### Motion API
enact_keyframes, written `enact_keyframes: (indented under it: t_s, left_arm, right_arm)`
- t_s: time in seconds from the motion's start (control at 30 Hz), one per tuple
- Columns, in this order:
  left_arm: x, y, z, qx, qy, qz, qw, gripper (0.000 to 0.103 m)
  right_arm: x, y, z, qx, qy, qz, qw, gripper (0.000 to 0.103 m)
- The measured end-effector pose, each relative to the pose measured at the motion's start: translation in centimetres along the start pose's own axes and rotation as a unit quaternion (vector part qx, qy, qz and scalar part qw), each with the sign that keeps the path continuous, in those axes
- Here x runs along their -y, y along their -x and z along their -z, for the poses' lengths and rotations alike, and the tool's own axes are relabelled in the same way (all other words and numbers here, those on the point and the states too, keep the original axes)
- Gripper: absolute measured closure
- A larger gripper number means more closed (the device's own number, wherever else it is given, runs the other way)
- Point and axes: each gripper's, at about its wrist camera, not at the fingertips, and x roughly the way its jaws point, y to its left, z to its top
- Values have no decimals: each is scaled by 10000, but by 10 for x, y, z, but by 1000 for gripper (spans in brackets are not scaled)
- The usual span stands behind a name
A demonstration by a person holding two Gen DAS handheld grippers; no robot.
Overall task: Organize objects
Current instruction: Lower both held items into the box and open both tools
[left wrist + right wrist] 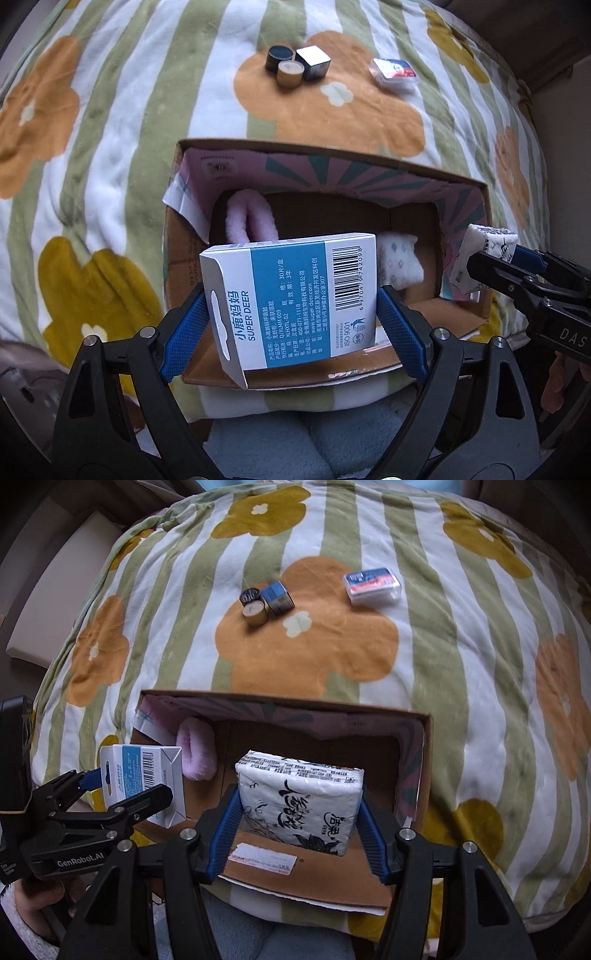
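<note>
My left gripper (291, 317) is shut on a white and blue Super Deer box (288, 299), held over the near side of an open cardboard box (325, 158). It also shows in the right wrist view (142, 775). My right gripper (299, 816) is shut on a white tissue pack (299, 797) with black lettering, held above the cardboard box (288, 705). That pack shows at the right in the left wrist view (480, 254). Inside the cardboard box lie a pink fluffy item (251, 218) and a small patterned tissue pack (400, 260).
On the flowered blanket (314, 657) beyond the cardboard box stand two small round tins (253, 607), a small cube box (279, 598) and a clear plastic case (373, 585). The blanket's edges drop off at both sides.
</note>
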Motion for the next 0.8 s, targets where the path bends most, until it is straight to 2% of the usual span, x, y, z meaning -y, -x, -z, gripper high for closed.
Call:
enact_keyframes:
  t_s: [0.2, 0.57, 0.6, 0.67, 0.7, 0.73, 0.8]
  left_arm:
    - [1, -16, 11, -157, -50, -35, 9999, 15]
    - [14, -13, 6, -191, -407, -152, 9989, 14]
    - [15, -13, 6, -217, -432, -122, 9988, 12]
    - [16, -11, 8, -190, -448, 36, 9988, 0]
    - [17, -9, 9, -138, -464, 61, 9988, 0]
    - [18, -8, 10, -130, -501, 49, 9986, 0]
    - [19, -7, 13, -133, -546, 5, 9984, 0]
  right_arm:
    - [14, -22, 23, -240, -271, -100, 9993, 47]
    - [7, -24, 12, -153, -187, -91, 9997, 47]
    - [5, -25, 11, -163, -171, -121, 9996, 45]
    - [4, -23, 9, -112, -204, -145, 9996, 29]
    - [4, -22, 8, -14, -218, -145, 9997, 18]
    - [3, -19, 8, 105, -213, -151, 9996, 11]
    - [5, -15, 7, 251, -236, -145, 9993, 5]
